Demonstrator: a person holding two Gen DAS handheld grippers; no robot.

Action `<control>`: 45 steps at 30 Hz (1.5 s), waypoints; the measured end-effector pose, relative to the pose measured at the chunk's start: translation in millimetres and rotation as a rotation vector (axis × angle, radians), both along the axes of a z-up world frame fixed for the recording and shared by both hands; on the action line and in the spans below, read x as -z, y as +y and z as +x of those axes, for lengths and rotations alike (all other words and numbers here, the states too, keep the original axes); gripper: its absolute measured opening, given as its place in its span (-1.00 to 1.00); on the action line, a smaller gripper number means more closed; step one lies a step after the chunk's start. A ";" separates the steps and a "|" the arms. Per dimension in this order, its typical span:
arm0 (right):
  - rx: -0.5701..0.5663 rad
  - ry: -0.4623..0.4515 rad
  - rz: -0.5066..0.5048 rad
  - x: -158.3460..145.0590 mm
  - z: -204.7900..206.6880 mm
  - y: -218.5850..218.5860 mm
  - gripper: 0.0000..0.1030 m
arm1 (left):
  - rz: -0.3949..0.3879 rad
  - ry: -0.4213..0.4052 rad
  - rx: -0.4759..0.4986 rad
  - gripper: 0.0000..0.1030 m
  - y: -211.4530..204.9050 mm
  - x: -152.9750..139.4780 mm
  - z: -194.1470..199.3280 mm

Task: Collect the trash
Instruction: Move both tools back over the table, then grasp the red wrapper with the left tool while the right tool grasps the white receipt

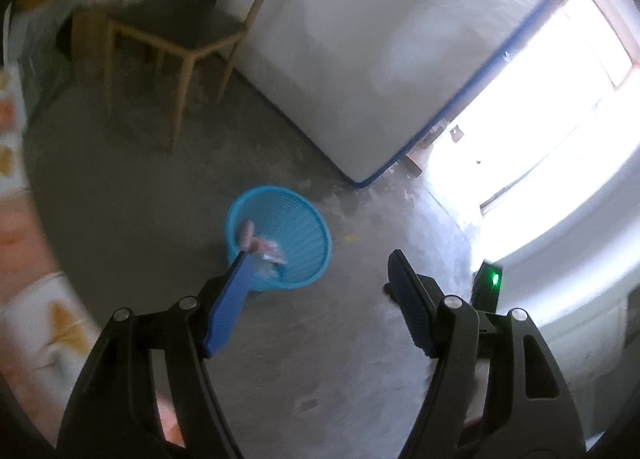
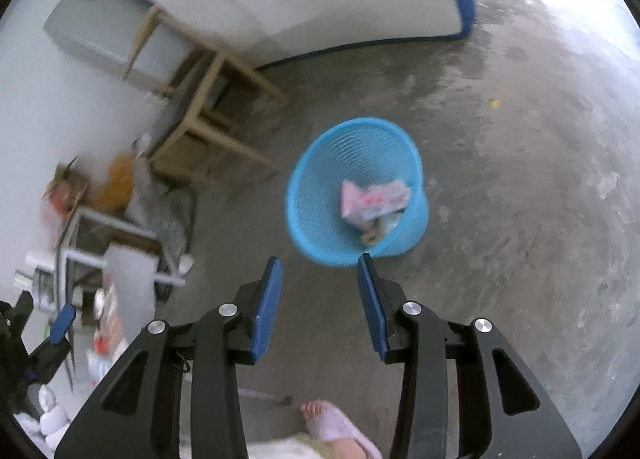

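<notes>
Trash [image 2: 374, 199], a pink-and-white printed wrapper with some clear plastic under it, lies at the bottom of a blue mesh wastebasket [image 2: 320, 195] standing on the grey concrete floor [image 2: 520, 219]. Both claws hang above the floor, angled down toward the basket. The left claw [image 1: 320, 259] has its blue-padded fingers [image 1: 232, 307] spread wide with nothing between them; seen from its camera, the tip of one finger overlaps the basket's near rim and the wrapper inside, though whether it touches either cannot be told. The right claw [image 2: 320, 263] stands partly apart, also empty, its fingertips just short of the basket's near edge in the view. A wooden chair [image 1: 176, 31] with a dark seat stands on the floor beyond the basket, beside a white mattress [image 1: 380, 39] edged in blue that leans upright against the wall. A small yellow scrap [image 2: 495, 103] lies on the floor well apart from the basket. Bright daylight floods in through a doorway [image 1: 560, 119] past the mattress. At the bottom of the right view, a person's bare foot [image 2: 320, 413] rests in a pale slipper [image 2: 340, 429] on the floor. Cluttered bags and boxes, too blurred to identify, sit near the chair.
</notes>
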State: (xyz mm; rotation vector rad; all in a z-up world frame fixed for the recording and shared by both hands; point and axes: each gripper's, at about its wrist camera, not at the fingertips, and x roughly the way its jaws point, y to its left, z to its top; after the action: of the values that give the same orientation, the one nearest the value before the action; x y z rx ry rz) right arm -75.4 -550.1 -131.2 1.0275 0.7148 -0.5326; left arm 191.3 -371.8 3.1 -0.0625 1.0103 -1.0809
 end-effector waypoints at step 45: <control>-1.270 -0.001 -0.399 -170.2 389.7 437.0 0.58 | 0.109 -0.309 -0.551 0.64 355.1 -47.5 -30.0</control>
State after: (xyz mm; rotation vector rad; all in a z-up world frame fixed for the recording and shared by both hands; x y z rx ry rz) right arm 314.3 -113.1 39.0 0.0740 1.0426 0.4291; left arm 161.3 -16.7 50.6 -0.0774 0.7088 -0.5104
